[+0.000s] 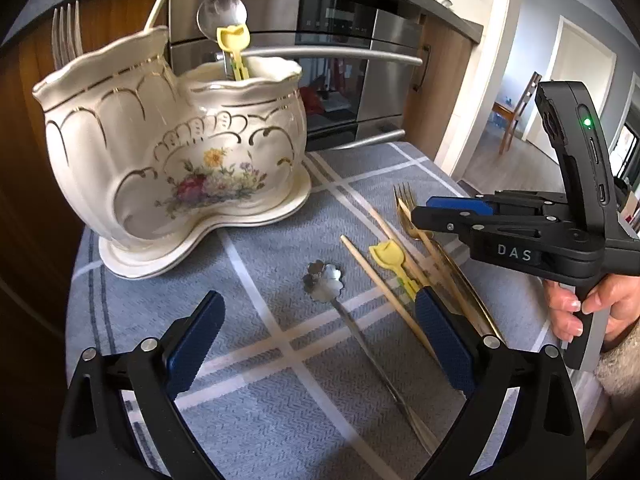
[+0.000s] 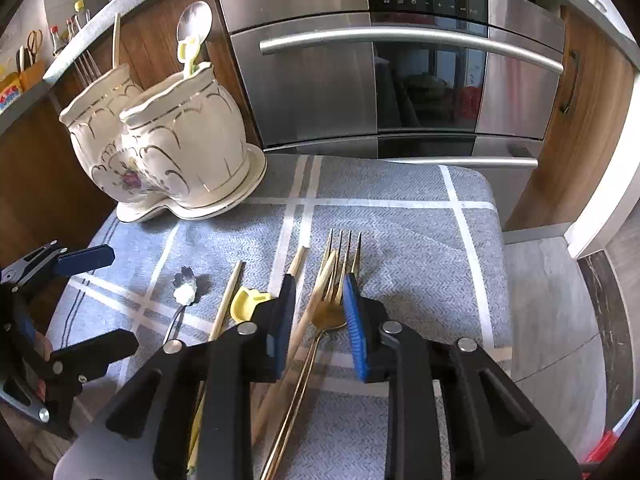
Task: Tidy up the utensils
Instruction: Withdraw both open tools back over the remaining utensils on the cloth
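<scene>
Kitchen setting: steel oven [image 2: 392, 80] and wood cabinets behind a table under a grey checked cloth [image 2: 400, 208].

Item 1. Cream ceramic holder [image 1: 176, 152], two compartments, gilt and floral trim, stood on its saucer beyond and left of both tongs; it held silver forks [image 1: 66, 36], a large spoon [image 1: 222, 14] and a yellow-topped pick [image 1: 234, 48].

Item 2. Left tongs [image 1: 316, 344]: jaws stood wide apart and held nothing. A flower-bowled teaspoon [image 1: 324, 282] lay on the cloth between them.

Item 3. Right tongs [image 2: 318, 316]: jaws were narrowed, with a gold fork [image 2: 332, 304] and one wooden chopstick [image 2: 316, 300] lying between the blue pads; contact could not be told.

Item 4. Second chopstick [image 2: 228, 300] and a second yellow pick [image 2: 246, 304] lay just left of the right tongs.

Item 5. A hand [image 1: 580, 312] gripped the right tongs' handle.
</scene>
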A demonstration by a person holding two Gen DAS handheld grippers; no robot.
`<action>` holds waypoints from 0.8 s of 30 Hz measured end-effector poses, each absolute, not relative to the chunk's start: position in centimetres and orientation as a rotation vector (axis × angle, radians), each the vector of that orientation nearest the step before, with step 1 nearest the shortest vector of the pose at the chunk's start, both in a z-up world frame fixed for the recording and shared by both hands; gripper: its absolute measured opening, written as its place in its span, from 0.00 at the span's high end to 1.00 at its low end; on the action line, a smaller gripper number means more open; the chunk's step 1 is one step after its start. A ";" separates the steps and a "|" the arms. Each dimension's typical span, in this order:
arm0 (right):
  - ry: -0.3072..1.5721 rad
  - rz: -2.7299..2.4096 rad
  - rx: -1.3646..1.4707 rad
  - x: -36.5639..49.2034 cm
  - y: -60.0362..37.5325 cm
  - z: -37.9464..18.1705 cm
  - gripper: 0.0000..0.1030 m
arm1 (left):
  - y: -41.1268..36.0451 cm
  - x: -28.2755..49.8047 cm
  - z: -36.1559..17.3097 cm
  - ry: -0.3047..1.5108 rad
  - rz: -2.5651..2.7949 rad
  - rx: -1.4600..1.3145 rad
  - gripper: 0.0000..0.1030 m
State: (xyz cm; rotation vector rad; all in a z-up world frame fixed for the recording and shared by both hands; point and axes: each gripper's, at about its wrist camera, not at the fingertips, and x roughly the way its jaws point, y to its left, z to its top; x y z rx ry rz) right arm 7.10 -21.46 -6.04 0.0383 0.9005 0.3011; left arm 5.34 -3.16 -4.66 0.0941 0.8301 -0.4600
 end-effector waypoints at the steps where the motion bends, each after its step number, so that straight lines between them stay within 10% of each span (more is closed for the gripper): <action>1: 0.907 0.298 0.036 7.2 -21.3 -6.2 0.79 | -3.2 5.4 -4.7 0.833 -0.463 0.088 0.08; 14: 0.951 0.280 0.101 8.2 -21.4 -6.8 0.91 | -4.4 5.9 -6.1 0.840 -0.482 0.134 0.16; 24: 0.910 0.317 0.208 7.5 -23.0 -5.3 0.92 | -4.0 7.3 -6.6 0.863 -0.502 0.057 0.50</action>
